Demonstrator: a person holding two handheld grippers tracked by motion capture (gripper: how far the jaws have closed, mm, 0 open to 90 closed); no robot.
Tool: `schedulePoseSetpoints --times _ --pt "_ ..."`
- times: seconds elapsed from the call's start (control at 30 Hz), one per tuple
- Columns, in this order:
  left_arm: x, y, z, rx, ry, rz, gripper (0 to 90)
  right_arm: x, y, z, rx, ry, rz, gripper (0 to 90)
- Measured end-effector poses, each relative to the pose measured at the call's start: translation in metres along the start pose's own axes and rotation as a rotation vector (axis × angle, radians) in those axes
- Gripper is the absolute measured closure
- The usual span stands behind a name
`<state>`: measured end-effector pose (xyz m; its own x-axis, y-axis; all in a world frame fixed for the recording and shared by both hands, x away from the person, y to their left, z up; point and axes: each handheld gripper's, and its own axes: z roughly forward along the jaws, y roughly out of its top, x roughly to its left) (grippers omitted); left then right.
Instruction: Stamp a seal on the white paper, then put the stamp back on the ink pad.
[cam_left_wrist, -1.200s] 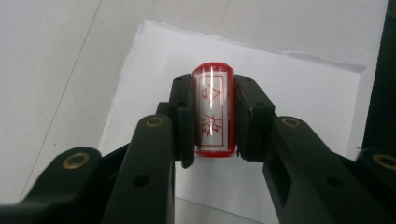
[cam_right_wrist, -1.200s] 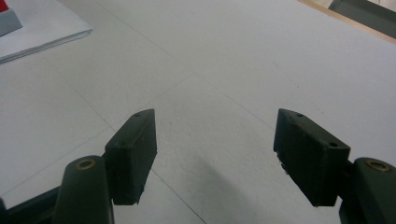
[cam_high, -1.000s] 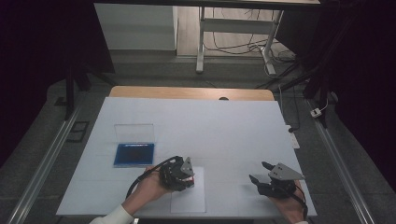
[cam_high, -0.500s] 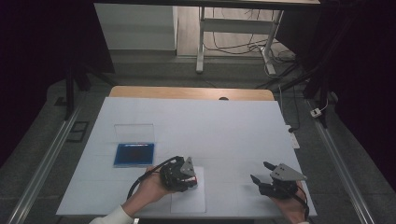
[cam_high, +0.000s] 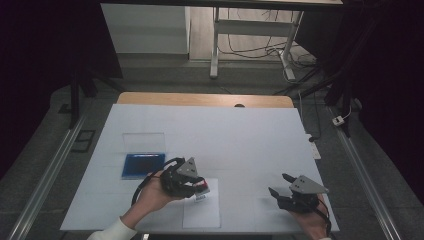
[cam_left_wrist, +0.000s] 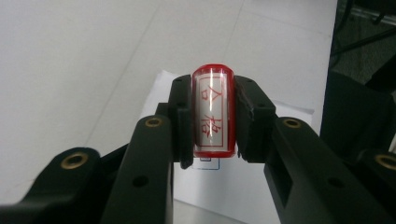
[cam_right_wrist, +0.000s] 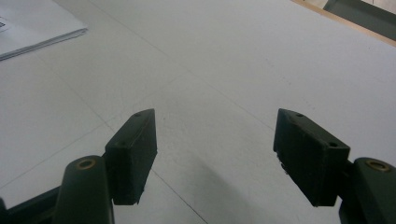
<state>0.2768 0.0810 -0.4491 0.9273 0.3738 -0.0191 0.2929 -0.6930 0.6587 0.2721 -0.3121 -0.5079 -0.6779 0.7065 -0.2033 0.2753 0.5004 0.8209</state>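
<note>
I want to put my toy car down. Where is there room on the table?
The table is bare across its far half and between the paper and the right gripper. It is crowded near the blue ink pad and left gripper.

Red-rimmed, clear-topped plastic stamp (cam_left_wrist: 212, 112): two red Chinese characters on its white label, apparently 合格. White paper sheet (cam_left_wrist: 261, 182) beneath: small printed box, partly hidden, too small to read.
</note>
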Motion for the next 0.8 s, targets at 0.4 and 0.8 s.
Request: schedulePoseSetpoints --times 0.4,0.8 --pt "0.013 -0.006 -0.025 -0.059 0.025 -0.038 70.3 0.000 0.000 0.000 0.004 -0.001 0.001 29.7" --pt "0.032 -0.020 -0.042 -0.091 0.078 -0.105 70.2 0.000 -0.001 0.001 0.009 -0.001 0.001 29.7"
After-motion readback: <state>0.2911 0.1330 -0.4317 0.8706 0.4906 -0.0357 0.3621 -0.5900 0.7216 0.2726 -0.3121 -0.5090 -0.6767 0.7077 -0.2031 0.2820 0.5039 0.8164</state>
